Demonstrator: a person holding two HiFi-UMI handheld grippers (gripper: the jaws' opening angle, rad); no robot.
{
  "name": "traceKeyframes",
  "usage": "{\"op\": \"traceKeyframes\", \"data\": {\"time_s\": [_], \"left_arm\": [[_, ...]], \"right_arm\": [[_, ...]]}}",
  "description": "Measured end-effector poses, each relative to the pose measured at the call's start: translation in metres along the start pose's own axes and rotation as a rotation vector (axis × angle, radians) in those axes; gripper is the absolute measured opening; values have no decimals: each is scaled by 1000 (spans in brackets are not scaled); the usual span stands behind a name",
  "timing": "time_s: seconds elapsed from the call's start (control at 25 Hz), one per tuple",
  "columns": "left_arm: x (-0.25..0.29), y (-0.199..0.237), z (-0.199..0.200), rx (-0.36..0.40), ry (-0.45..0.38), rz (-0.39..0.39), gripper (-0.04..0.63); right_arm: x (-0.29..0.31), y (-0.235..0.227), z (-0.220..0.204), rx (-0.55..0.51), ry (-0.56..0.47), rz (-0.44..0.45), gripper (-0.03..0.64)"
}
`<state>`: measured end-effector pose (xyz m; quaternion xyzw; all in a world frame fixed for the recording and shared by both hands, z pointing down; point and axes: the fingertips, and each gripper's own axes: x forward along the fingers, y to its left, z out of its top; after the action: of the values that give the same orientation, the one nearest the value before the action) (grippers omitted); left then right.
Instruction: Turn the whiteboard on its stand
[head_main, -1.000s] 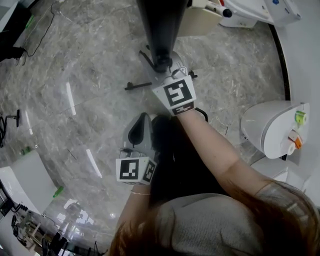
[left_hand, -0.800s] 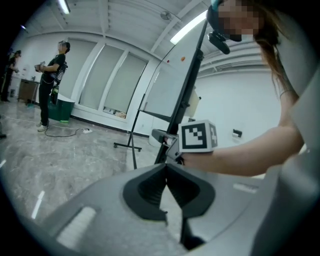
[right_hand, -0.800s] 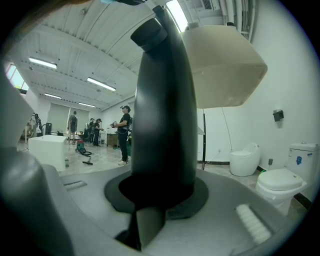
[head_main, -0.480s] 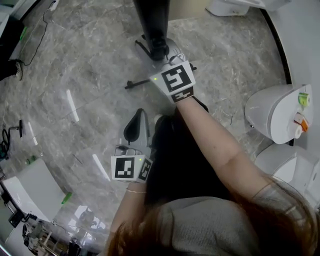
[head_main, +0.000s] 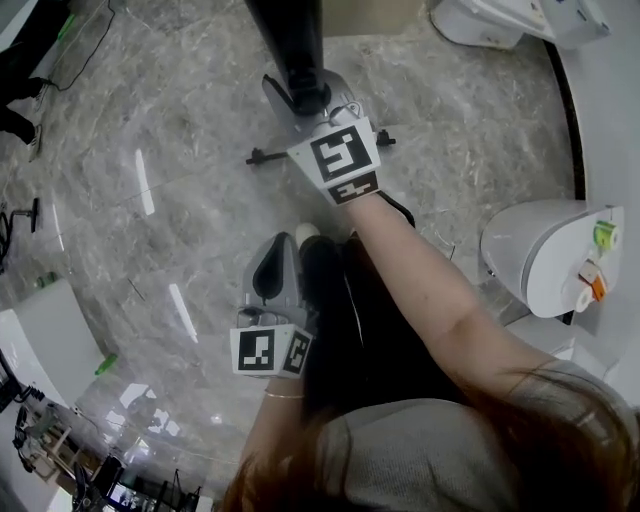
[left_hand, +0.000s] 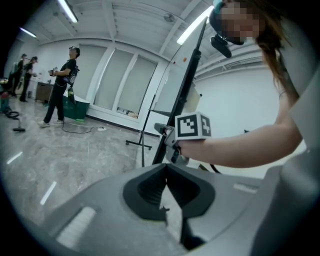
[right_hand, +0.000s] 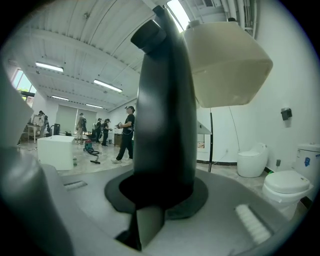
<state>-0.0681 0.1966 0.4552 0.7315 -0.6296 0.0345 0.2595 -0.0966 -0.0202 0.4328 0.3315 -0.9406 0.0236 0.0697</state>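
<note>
Grey marble floor (head_main: 170, 140) fills the head view, and the whiteboard (head_main: 290, 40) rises from it at top centre, seen edge-on as a dark upright, with a black foot of its stand (head_main: 262, 156) lying flat on the tiles just left of it. In the left gripper view the board (left_hand: 190, 75) leans tall and thin, right of centre. The right forearm (head_main: 430, 290) is stretched well out from the body, almost level, and the right gripper (head_main: 308, 98) is clamped on the board's black edge — in its own view that edge (right_hand: 165, 115) fills the gap between the jaws of the gripper (right_hand: 160, 192). The left hand sits tucked close to the body, wrist low, and the left gripper (head_main: 283, 240) points down and forward with its jaws pressed together on nothing — tips meeting (left_hand: 166, 169) and well apart from the board.
</note>
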Motion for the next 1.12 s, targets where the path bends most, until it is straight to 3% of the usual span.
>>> {"op": "traceKeyframes", "data": {"time_s": [0.12, 0.48, 0.68, 1.12], "left_arm": [[-11, -15, -14, -41, -5, 53, 0], [-29, -27, -15, -39, -43, 89, 0], [-40, -38, -18, -3, -55, 22, 1], [-113, -48, -63, 72, 23, -83, 0]], "right_arm": [[-4, 7, -1, -5, 2, 31, 74], [-44, 38, -6, -13, 12, 87, 71], [-70, 52, -8, -17, -4, 68, 72], [-144, 82, -16, -11, -58, 4, 77]]}}
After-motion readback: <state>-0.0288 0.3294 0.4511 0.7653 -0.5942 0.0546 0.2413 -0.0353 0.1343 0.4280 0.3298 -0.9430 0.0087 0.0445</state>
